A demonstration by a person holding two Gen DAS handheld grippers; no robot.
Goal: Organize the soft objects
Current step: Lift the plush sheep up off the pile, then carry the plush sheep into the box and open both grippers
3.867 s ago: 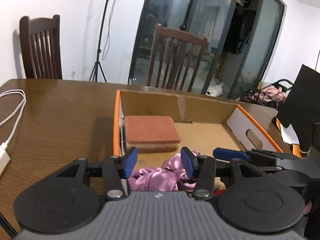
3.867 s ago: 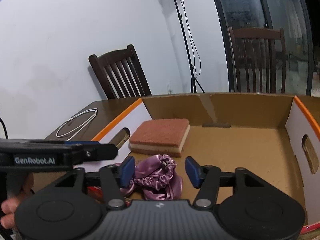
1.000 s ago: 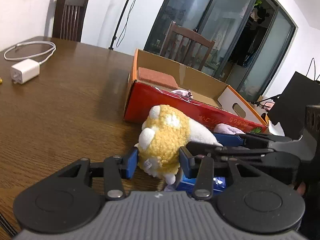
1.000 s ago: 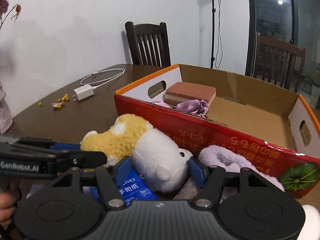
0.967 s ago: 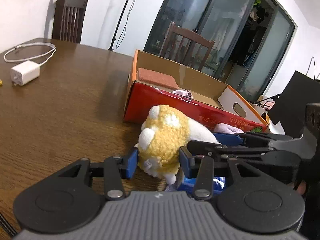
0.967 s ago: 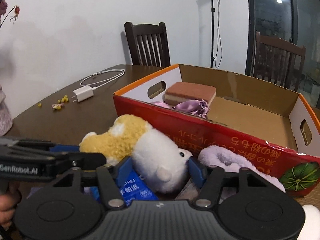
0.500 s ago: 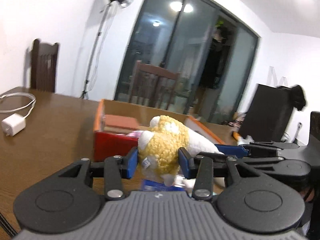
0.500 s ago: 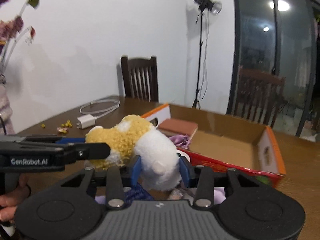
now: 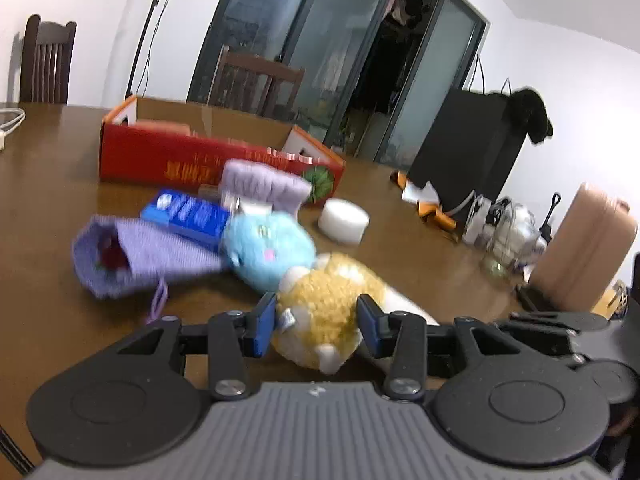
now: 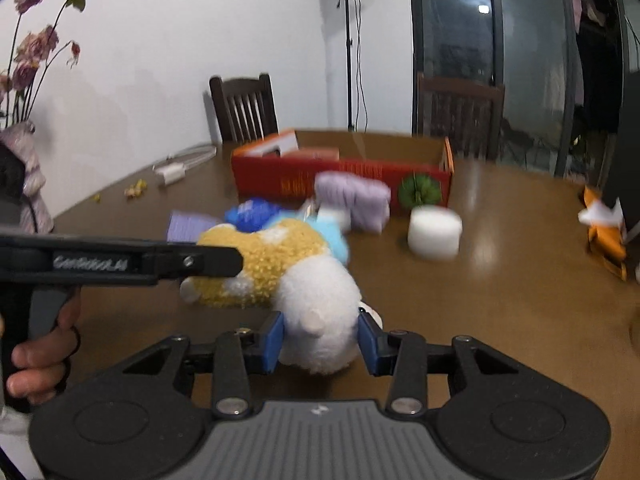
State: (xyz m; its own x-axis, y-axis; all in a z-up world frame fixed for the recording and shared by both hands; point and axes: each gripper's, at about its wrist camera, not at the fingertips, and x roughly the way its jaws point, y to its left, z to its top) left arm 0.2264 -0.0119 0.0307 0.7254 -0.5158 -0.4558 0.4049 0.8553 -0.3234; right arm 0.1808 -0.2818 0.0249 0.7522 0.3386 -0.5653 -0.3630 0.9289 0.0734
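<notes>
your left gripper (image 9: 316, 322) and right gripper (image 10: 320, 338) both clench the plush toy (image 10: 288, 268); ahead of the fingers, most soft things lie outside the box (image 9: 200, 160)

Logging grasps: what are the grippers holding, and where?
Both hold the yellow-and-white plush toy: left gripper on its yellow end, right gripper on its white end.

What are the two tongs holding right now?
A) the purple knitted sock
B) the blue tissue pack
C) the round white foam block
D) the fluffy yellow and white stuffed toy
D: the left tongs squeeze the yellow end of the fluffy yellow and white stuffed toy, and the right tongs squeeze its white end.
</notes>
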